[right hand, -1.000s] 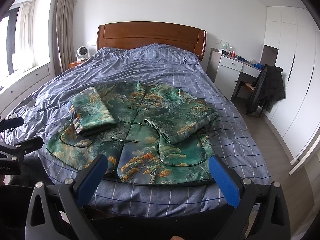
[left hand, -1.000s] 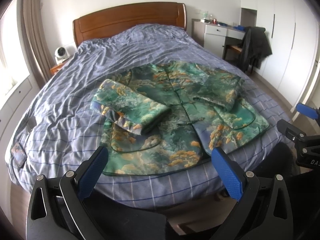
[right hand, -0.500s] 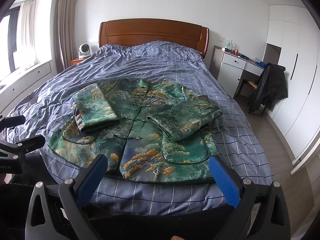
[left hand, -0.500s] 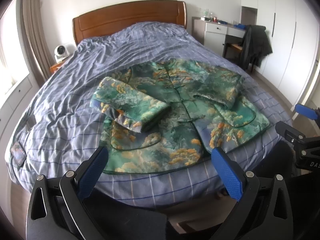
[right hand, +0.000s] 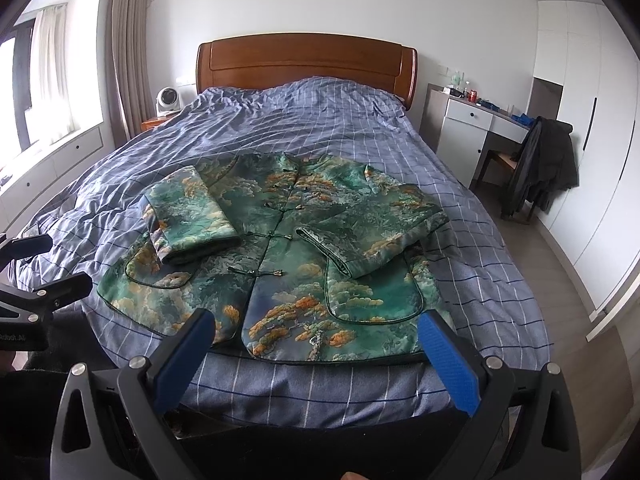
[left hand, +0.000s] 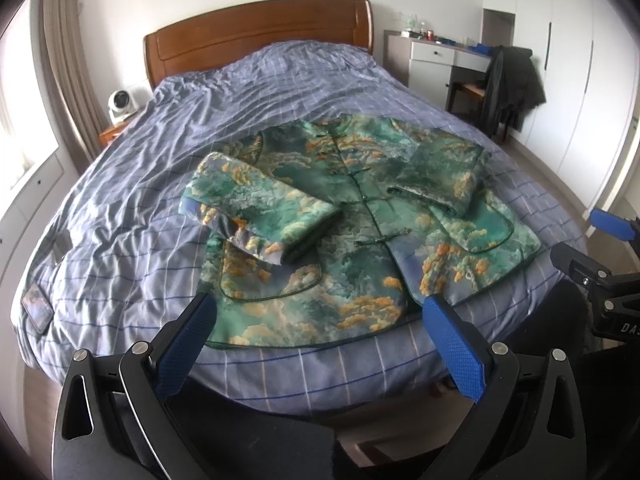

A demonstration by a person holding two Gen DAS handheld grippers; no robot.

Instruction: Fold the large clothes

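The left gripper [left hand: 318, 322] fills the bottom of the left wrist view with its blue-padded fingers [left hand: 188, 340] spread wide, gripping nothing and touching nothing; they hang in front of the foot of the bed [left hand: 280, 376], and the jacket's hem shows between them. The right gripper [right hand: 316, 338] sits the same way at the bottom of the right wrist view, fingers [right hand: 448, 360] wide apart and empty, short of the fabric. Each gripper also shows at the side edge of the other's view.

The green patterned jacket [left hand: 360, 224] lies face up in the centre of both views, near the foot of the blue checked bedspread [right hand: 320, 128], buttoned down the front. Both sleeves are folded inward across the chest: one sleeve [right hand: 188, 216] at centre left, the other [right hand: 372, 236] at centre right. The hem runs along the bed's near edge.
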